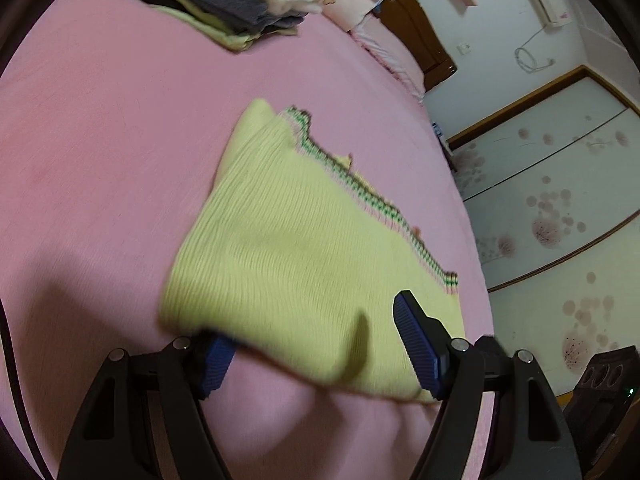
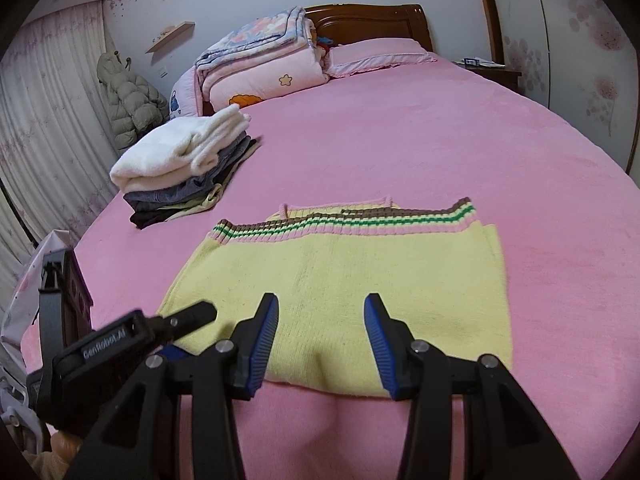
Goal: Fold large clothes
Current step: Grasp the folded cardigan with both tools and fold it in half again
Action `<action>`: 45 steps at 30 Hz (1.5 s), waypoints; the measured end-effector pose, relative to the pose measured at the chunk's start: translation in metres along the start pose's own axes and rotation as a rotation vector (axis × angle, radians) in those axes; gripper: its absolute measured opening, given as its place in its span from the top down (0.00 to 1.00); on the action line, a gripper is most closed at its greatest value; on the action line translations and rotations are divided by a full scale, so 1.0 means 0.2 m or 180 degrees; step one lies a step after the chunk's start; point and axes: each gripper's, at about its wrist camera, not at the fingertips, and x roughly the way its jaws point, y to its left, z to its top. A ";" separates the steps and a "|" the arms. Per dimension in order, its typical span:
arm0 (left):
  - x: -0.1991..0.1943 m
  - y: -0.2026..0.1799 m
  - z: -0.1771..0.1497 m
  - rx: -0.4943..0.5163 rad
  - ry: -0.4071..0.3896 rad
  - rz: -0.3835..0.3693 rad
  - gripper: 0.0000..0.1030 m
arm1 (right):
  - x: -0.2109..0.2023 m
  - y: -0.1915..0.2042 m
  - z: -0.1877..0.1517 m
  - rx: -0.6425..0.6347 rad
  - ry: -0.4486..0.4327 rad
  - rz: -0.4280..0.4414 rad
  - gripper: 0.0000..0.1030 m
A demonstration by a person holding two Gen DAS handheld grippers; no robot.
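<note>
A folded pale yellow knit sweater (image 2: 352, 280) with a pink, brown and green striped band lies flat on the pink bed (image 2: 400, 152). It also shows in the left wrist view (image 1: 288, 248). My right gripper (image 2: 320, 340) is open at the sweater's near edge, with the fold between its blue pads. My left gripper (image 1: 316, 344) is open at the sweater's near left corner; one pad sits under the cloth edge, the other above it. The left gripper's black body shows in the right wrist view (image 2: 132, 340), left of the right gripper.
A stack of folded clothes (image 2: 184, 168) topped by a white garment sits at the bed's far left, also in the left wrist view (image 1: 224, 4). Folded quilts (image 2: 260, 68) and a pillow (image 2: 376, 56) lie by the headboard. The bed's right edge (image 1: 472, 248) faces sliding wardrobe doors.
</note>
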 end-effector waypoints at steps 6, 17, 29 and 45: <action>0.04 -0.03 0.07 0.0081 -0.0112 -0.0174 0.32 | 0.08 0.01 0.03 0.0048 -0.0002 -0.0019 0.57; -0.04 -0.11 0.10 0.0325 -0.0210 -0.0031 0.88 | 0.20 0.05 0.06 0.0020 0.0172 -0.0192 0.84; -0.09 -0.49 -0.01 0.1371 -0.0336 -0.0192 0.91 | 0.37 -0.02 -0.06 0.0056 0.0633 -0.0087 0.96; 0.39 -1.05 -0.56 0.2825 0.0602 -0.0037 0.90 | -0.17 -0.65 -0.17 0.0871 0.0325 -0.0356 0.96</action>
